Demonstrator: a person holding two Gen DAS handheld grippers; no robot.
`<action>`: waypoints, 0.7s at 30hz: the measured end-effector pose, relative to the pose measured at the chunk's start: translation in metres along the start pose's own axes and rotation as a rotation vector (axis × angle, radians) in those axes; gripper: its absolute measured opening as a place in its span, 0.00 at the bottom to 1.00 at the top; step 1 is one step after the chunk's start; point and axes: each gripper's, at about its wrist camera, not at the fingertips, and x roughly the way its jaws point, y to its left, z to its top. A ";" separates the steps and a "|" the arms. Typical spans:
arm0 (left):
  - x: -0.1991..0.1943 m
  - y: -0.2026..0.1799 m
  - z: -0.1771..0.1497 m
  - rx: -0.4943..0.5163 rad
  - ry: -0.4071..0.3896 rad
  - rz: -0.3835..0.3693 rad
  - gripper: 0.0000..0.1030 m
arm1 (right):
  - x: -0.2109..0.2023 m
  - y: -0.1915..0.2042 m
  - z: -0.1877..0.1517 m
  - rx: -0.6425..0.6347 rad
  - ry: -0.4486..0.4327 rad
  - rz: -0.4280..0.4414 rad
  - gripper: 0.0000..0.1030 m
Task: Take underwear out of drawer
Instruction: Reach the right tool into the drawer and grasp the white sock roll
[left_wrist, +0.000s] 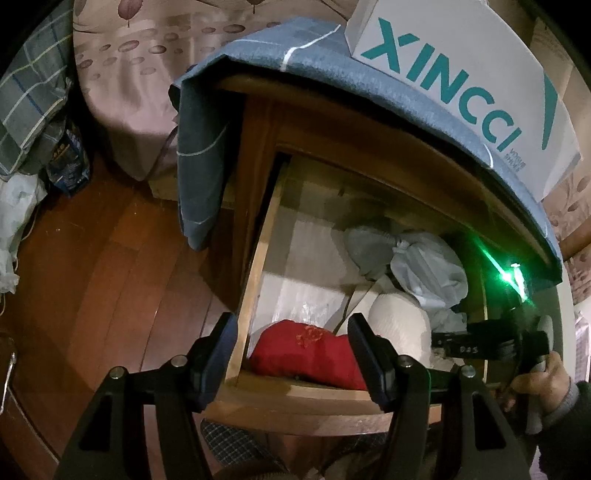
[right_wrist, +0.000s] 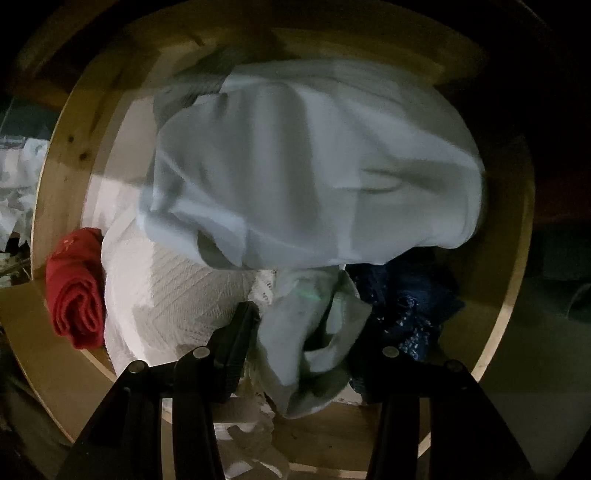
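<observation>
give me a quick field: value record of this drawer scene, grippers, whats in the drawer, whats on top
drawer: wooden drawer pulled open
contents: red rolled garment, white knit item, pale grey garment, dark blue item
left gripper: left gripper open, holding nothing, at the drawer's front edge
right gripper: right gripper inside the drawer, pale grey fabric between its fingers; full closure cannot be told
on top: blue cloth, white XINCCI box

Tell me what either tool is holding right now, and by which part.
The right tool has pale grey underwear bunched between its fingers, apparently gripped by a lower fold; whether it is clamped cannot be told. The left tool holds nothing, open at the drawer front.
</observation>
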 end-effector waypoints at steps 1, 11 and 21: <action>0.001 -0.001 0.000 0.002 0.005 0.002 0.62 | -0.002 -0.002 -0.002 0.001 -0.009 0.008 0.36; 0.016 -0.013 -0.001 0.081 0.076 0.029 0.62 | -0.040 0.010 -0.024 -0.023 -0.110 0.004 0.27; 0.022 -0.024 -0.003 0.145 0.100 0.049 0.62 | -0.065 0.003 -0.037 -0.053 -0.140 -0.073 0.27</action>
